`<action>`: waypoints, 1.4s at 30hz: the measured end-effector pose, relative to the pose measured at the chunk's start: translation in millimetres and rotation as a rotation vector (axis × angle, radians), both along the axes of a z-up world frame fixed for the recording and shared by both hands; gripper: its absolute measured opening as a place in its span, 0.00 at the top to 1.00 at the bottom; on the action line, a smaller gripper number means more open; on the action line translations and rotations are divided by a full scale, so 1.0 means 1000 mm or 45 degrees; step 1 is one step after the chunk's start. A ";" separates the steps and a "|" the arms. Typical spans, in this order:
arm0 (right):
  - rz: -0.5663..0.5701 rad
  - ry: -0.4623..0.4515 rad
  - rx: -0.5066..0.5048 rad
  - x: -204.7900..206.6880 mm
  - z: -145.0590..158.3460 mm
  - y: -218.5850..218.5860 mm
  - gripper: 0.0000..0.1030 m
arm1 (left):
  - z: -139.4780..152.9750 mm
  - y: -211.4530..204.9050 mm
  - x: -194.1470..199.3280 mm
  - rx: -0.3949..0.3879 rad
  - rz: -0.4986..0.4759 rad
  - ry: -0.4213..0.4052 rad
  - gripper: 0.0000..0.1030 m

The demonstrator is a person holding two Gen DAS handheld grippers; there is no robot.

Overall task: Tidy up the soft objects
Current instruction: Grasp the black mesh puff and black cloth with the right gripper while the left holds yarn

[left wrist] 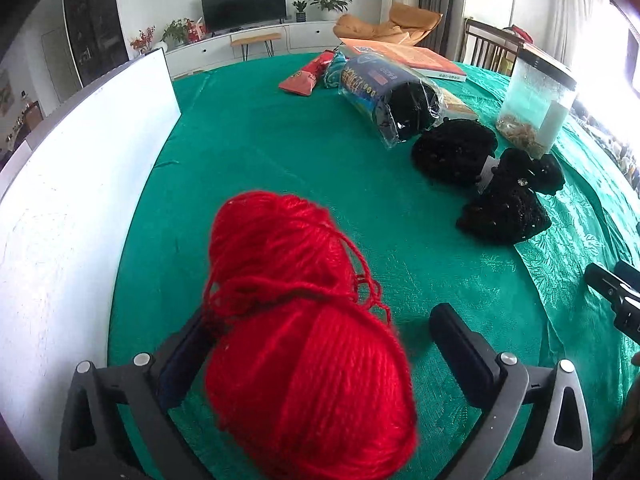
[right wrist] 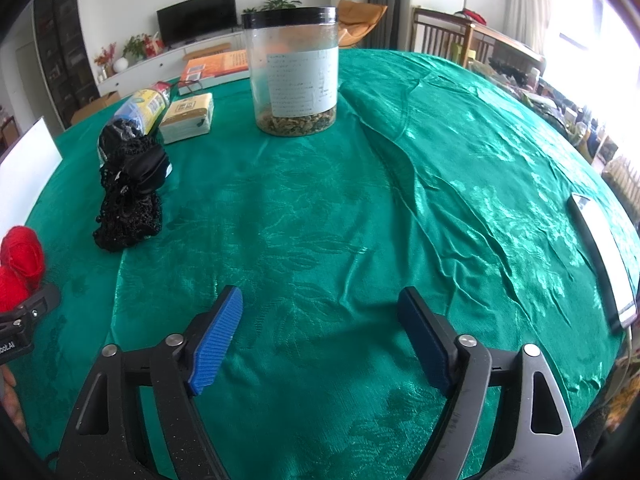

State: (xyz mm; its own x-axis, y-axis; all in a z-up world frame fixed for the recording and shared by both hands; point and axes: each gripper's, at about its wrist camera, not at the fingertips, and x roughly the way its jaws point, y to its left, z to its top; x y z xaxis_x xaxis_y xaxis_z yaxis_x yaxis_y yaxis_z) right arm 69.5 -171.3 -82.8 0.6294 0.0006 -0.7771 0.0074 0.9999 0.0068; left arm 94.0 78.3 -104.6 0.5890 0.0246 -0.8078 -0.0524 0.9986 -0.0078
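Left wrist view: a white board (left wrist: 80, 184) stands along the left edge of the green cloth (left wrist: 260, 152). The left gripper (left wrist: 320, 344) is spread wide, red yarn (left wrist: 296, 320) lying on the cloth between its jaws; the right pad stands clear of the yarn, while the left pad is hidden behind it. Farther right lie a bagged skein (left wrist: 392, 100), then two black knits (left wrist: 480, 184), with a clear jar (left wrist: 536, 100) at the far right.

Right wrist view: the yarn sits at the near left edge, the black knits beyond it. The right gripper (right wrist: 320, 336) hovers with jaws apart, nothing between them. A phone (right wrist: 600, 256) lies at the right.
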 end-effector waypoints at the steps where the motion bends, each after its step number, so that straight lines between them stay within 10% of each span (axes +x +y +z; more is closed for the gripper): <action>1: 0.030 0.005 0.006 0.003 0.000 0.002 0.18 | 0.000 0.000 0.000 0.000 0.000 0.000 0.00; 9: 0.398 -0.228 0.042 0.030 0.069 0.065 0.20 | 0.000 0.000 0.000 0.000 0.000 0.000 0.00; 16: 0.678 0.074 -0.047 0.088 0.022 0.133 0.22 | 0.000 0.000 0.000 0.000 0.000 0.000 0.00; 18: 0.639 0.038 -0.095 0.080 0.014 0.127 0.70 | 0.000 0.000 0.000 0.000 0.000 0.000 0.00; 27: 0.053 -0.110 0.142 0.037 0.029 -0.042 0.70 | 0.000 0.000 0.000 0.001 0.000 0.000 0.00; 35: -0.133 -0.200 0.075 0.120 0.044 -0.109 0.69 | 0.000 0.001 0.000 0.000 -0.001 0.000 0.00; 42: -0.128 -0.043 0.060 0.137 0.019 -0.107 0.27 | 0.000 0.001 0.000 0.000 -0.001 -0.001 0.00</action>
State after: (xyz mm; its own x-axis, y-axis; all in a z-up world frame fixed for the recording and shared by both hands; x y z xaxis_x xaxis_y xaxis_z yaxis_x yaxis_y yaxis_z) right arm 206.1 -278.6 -63.6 0.6539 -0.0276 -0.7561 0.1067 0.9927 0.0561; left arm 94.0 79.0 -104.5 0.5895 0.0244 -0.8074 -0.0518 0.9986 -0.0076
